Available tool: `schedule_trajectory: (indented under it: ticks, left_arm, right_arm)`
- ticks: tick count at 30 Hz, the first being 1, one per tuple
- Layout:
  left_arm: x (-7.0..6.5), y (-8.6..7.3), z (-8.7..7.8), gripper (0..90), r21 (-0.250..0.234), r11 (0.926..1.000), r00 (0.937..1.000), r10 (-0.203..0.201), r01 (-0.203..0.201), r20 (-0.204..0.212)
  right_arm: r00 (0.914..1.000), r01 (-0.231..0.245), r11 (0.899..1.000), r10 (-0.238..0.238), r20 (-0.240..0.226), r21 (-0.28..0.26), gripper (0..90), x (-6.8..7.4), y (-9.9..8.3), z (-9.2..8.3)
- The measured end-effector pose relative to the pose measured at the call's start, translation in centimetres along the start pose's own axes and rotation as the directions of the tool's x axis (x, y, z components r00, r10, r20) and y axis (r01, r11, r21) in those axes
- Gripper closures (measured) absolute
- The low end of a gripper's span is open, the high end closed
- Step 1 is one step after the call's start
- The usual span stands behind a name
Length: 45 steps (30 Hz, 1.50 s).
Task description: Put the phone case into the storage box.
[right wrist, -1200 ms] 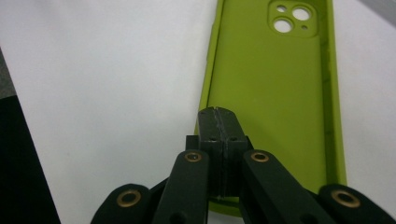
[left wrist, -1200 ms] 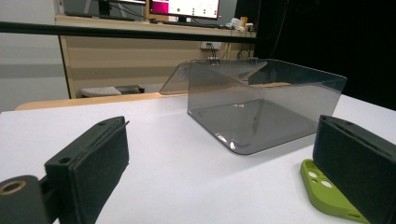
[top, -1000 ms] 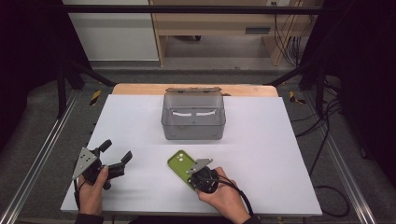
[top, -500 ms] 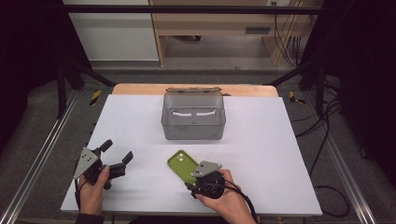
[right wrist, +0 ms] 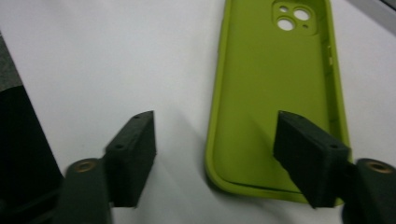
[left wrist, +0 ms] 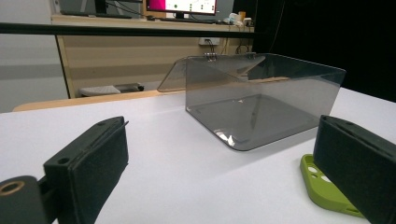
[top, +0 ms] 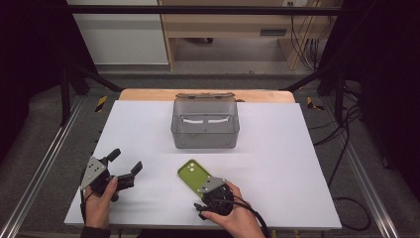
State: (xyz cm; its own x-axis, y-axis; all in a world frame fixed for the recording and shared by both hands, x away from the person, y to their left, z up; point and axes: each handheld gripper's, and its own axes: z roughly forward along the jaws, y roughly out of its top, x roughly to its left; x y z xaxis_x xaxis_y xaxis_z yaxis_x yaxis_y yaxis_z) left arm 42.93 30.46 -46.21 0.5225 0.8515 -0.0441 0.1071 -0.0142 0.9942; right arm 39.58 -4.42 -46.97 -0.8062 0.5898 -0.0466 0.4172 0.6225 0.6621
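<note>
The phone case (right wrist: 275, 93) lies flat near the surface's (top: 277, 148) front edge, released; the right hand-held gripper (right wrist: 224, 149) has just been opened, its jaws straddling one case edge.

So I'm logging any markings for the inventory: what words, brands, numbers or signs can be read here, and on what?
No text can be read in these pictures.
Green phone case: plain, no brand or label on its inner face.
Clear grey box: no label visible.
Monitor at the back in the left gripper view: lit screen with small marks, too small and blurred to read.
Black-and-yellow striped patches on the floor: warning stripes, no lettering.
</note>
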Motion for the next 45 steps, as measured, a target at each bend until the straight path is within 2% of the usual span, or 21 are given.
schedule_trajectory:
  ticks: [1, 5, 9, 12, 16, 17, 19, 26, 32, 35, 39, 43, 45]
  left_arm:
    - [0.0, 0.0, 0.0, 3.0, -0.001, 1.0, 1.0, -0.001, 0.001, 0.0]
    - [0.0, 0.0, 0.0, 3.0, 0.0, 1.0, 1.0, -0.002, 0.002, 0.001]
    - [0.0, 0.0, 0.0, 3.1, 0.0, 1.0, 1.0, -0.001, 0.001, 0.0]
    - [0.0, 0.0, 0.1, 3.1, 0.002, 1.0, 1.0, -0.001, 0.001, 0.001]
    - [-0.1, 0.0, 0.1, 3.1, 0.011, 0.9999, 0.9999, 0.008, -0.008, 0.007]
    - [-0.1, 0.0, 0.1, 3.1, 0.012, 0.9999, 0.9999, 0.009, -0.009, 0.007]
    - [-0.1, -0.1, 0.2, 3.1, 0.01, 0.9999, 1.0, 0.005, -0.005, 0.007]
    - [-0.3, -0.1, 0.3, 3.1, 0.017, 0.9998, 0.9999, 0.01, -0.011, 0.013]
    - [-0.1, -0.2, 0.5, 3.1, 0.024, 0.9997, 0.9999, 0.004, -0.004, 0.014]
    - [-0.2, -0.3, 0.7, 3.2, 0.032, 0.9995, 0.9998, -0.001, 0.001, 0.017]
    - [-0.5, -0.1, 0.6, 3.2, 0.038, 0.9991, 0.9997, 0.021, -0.022, 0.014]
    - [-0.5, -0.2, 0.4, 3.3, 0.046, 0.9989, 0.9999, 0.007, -0.008, 0.008]
    - [-0.6, -0.2, 0.3, 3.3, 0.049, 0.9988, 1.0, -0.004, 0.004, 0.0]
  right_arm:
    - [0.9999, 0.0, 1.0, 0.0, -0.014, -0.001, 42.2, 0.1, 0.0, 0.0]
    - [0.9996, 0.008, 1.0, -0.008, -0.028, -0.001, 59.0, 0.2, 0.0, 0.0]
    - [0.9995, 0.006, 1.0, -0.006, -0.032, 0.004, 70.1, 0.1, -0.1, -0.1]
    - [0.9993, 0.012, 1.0, -0.012, -0.035, 0.005, 74.0, 0.2, -0.1, -0.1]
    - [0.9995, 0.013, 1.0, -0.013, -0.028, 0.007, 77.6, 0.1, -0.1, -0.1]
    - [0.9995, 0.028, 1.0, -0.028, -0.016, 0.008, 79.1, 0.2, -0.2, -0.1]
    - [0.9996, 0.026, 1.0, -0.026, -0.011, 0.006, 79.8, 0.2, -0.2, -0.1]
    - [0.9977, 0.044, 0.999, -0.044, 0.051, 0.01, 84.0, 0.9, -0.1, 0.0]
    - [0.9962, 0.047, 0.999, -0.047, 0.073, 0.012, 84.8, 1.1, -0.1, 0.0]
    - [0.9982, 0.021, 1.0, -0.02, 0.056, -0.003, 85.8, 0.9, -0.2, 0.0]
    - [0.9997, -0.02, 0.999, 0.02, 0.012, -0.025, 86.9, 0.3, -0.5, 0.0]
    - [0.9984, -0.036, 0.998, 0.034, -0.045, -0.047, 87.8, -0.7, -0.7, 0.0]
    - [0.9972, -0.028, 0.996, 0.022, -0.072, -0.082, 87.8, -1.0, -0.9, -0.1]
